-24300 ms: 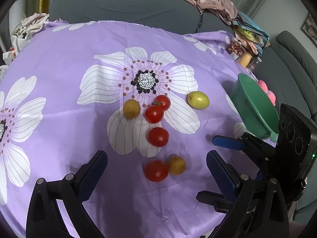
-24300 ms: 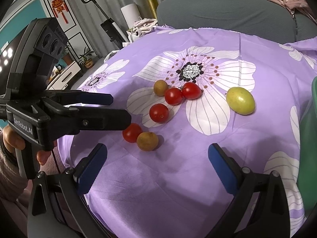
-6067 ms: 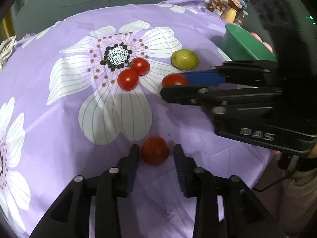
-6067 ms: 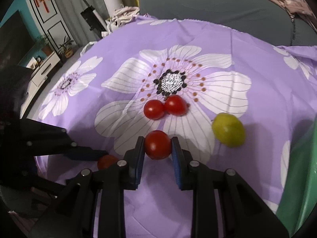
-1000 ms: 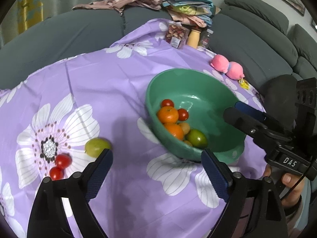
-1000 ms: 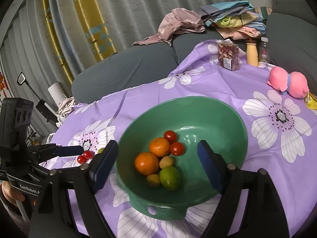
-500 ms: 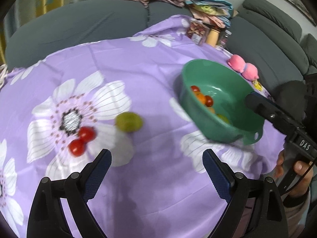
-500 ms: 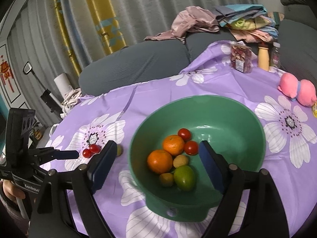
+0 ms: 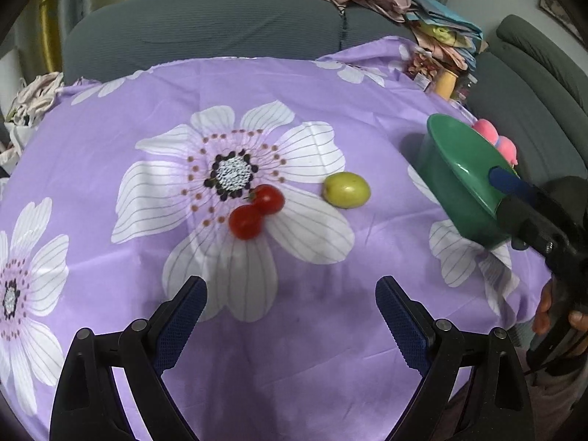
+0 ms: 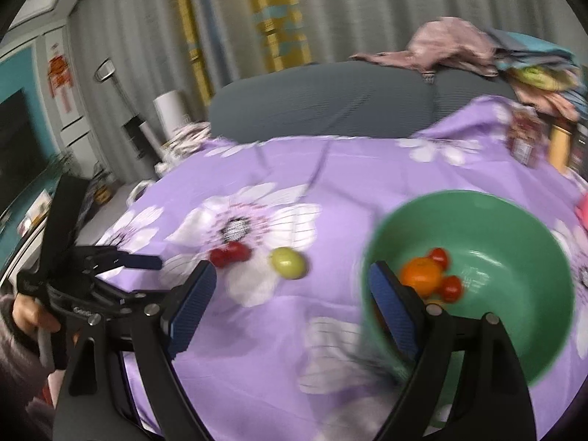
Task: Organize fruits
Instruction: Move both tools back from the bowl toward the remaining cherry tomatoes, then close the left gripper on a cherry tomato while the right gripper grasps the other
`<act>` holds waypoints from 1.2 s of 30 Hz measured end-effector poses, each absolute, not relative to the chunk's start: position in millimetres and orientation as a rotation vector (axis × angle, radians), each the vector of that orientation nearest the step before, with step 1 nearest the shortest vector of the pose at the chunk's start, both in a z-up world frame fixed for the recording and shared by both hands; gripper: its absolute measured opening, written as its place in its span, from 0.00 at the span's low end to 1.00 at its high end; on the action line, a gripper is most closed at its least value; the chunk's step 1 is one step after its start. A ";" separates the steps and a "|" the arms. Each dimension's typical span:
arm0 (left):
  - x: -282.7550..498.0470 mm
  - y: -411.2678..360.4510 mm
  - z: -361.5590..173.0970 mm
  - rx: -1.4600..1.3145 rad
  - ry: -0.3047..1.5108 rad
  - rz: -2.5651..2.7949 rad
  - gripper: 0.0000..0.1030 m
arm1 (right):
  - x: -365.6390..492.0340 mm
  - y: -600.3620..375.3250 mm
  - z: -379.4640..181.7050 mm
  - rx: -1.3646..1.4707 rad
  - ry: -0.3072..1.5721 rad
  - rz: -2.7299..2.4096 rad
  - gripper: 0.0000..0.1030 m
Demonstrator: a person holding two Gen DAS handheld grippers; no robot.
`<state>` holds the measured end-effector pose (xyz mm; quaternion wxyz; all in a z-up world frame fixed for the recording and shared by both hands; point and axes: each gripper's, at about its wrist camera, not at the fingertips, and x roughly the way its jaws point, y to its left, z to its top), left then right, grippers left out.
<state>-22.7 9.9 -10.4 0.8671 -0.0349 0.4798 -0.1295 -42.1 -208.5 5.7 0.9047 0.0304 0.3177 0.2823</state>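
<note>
Three fruits are left on the purple flowered cloth (image 9: 330, 73) in the left wrist view: two red tomatoes (image 9: 256, 211) touching each other at the middle of the frame, and a green fruit (image 9: 346, 189) just to their right. The left gripper (image 9: 290, 316) sits at the bottom of the frame, spread wide and empty, pointing roughly at the tomatoes. The green bowl (image 9: 455, 169) stands at the right edge, its inside hidden from here, with the other tool's blue tip in front of its rim.

From the right wrist view, which is blurred, the right gripper (image 10: 290, 301) is likewise spread wide with nothing between its pads. The bowl fills the lower right, holding an orange (image 10: 420, 273) and small red tomatoes; other fruit may lie behind the right finger. The loose tomatoes and green fruit lie left of centre, well apart from the bowl.

The step in hand looks like a reach for the next fruit. It probably calls for lowering one tool around a single tomato without nudging its neighbour, then closing gently.
</note>
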 end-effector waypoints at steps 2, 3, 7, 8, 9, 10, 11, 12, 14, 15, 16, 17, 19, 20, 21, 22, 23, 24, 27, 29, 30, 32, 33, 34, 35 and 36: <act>-22.8 14.7 -12.0 -0.074 1.003 -0.268 0.90 | -41.5 -195.4 2.9 0.045 0.673 0.613 0.83; -22.1 16.3 -12.4 -0.074 1.002 -0.266 0.90 | -40.4 -186.4 0.9 0.029 0.685 0.628 0.83; -16.2 23.0 -15.0 -0.053 1.008 -0.235 0.90 | -35.0 -160.7 -7.5 -0.017 0.729 0.662 0.83; -14.6 23.8 -15.6 -0.043 1.008 -0.230 0.90 | -32.7 -154.8 -10.0 -0.021 0.744 0.670 0.83; -13.6 24.4 -16.0 -0.034 1.006 -0.228 0.90 | -30.1 -149.8 -12.2 -0.021 0.758 0.674 0.83; -12.5 24.8 -16.0 -0.027 1.004 -0.228 0.90 | -28.9 -146.6 -13.2 -0.017 0.767 0.676 0.83; -10.9 25.2 -16.1 -0.017 1.004 -0.229 0.90 | -27.6 -144.0 -14.2 -0.012 0.774 0.679 0.83; -9.4 25.5 -16.7 -0.011 1.004 -0.229 0.90 | -26.3 -141.2 -15.0 -0.006 0.780 0.682 0.83; -6.1 25.3 -17.7 0.015 1.004 -0.215 0.90 | -23.6 -136.4 -17.0 0.007 0.791 0.679 0.84; -4.6 25.4 -18.4 0.026 1.004 -0.212 0.90 | -21.6 -134.8 -18.3 0.016 0.797 0.679 0.84; -3.1 25.6 -18.9 0.032 1.005 -0.213 0.90 | -20.3 -133.0 -19.5 0.022 0.803 0.675 0.84; -1.7 26.1 -19.3 0.034 1.004 -0.218 0.90 | -18.5 -132.1 -20.2 0.028 0.809 0.670 0.84; 1.6 25.9 -20.6 0.043 1.004 -0.225 0.90 | -15.5 -131.8 -21.1 0.045 0.817 0.666 0.84; 3.7 25.1 -21.5 0.054 1.004 -0.225 0.90 | -13.6 -132.1 -21.3 0.057 0.819 0.666 0.84; 5.9 24.4 -22.0 0.062 1.004 -0.227 0.90 | -12.6 -132.7 -21.7 0.067 0.821 0.665 0.84; 8.5 23.4 -23.0 0.072 1.004 -0.230 0.90 | -10.6 -133.5 -22.3 0.079 0.825 0.662 0.84; 12.1 22.1 -24.1 0.083 1.004 -0.235 0.90 | -9.1 -134.5 -23.1 0.089 0.828 0.656 0.84; 15.0 21.3 -25.3 0.089 1.006 -0.243 0.90 | -7.3 -135.9 -24.2 0.098 0.833 0.648 0.84; 26.6 19.6 -29.8 0.094 1.029 -0.268 0.90 | -1.8 -141.1 -27.6 0.122 0.847 0.625 0.84; 31.7 18.7 -31.9 0.099 1.039 -0.278 0.89 | 0.3 -145.1 -28.9 0.141 0.852 0.617 0.84; 35.0 18.7 -32.8 0.097 1.043 -0.285 0.86 | 1.3 -146.7 -29.3 0.149 0.853 0.613 0.84; 40.4 18.7 -35.1 0.092 1.056 -0.284 0.79 | 2.5 -149.6 -29.9 0.158 0.855 0.605 0.84; 43.4 18.8 -36.9 0.089 1.063 -0.286 0.78 | 3.0 -150.1 -30.4 0.162 0.857 0.604 0.84; 45.3 18.5 -38.3 0.087 1.067 -0.289 0.78 | 4.3 -150.5 -30.7 0.166 0.858 0.609 0.84; 46.7 17.7 -39.3 0.086 1.070 -0.291 0.78 | 4.5 -150.0 -31.1 0.167 0.860 0.611 0.84; 48.0 17.2 -40.7 0.084 1.074 -0.294 0.75 | 4.6 -148.9 -31.7 0.163 0.863 0.610 0.84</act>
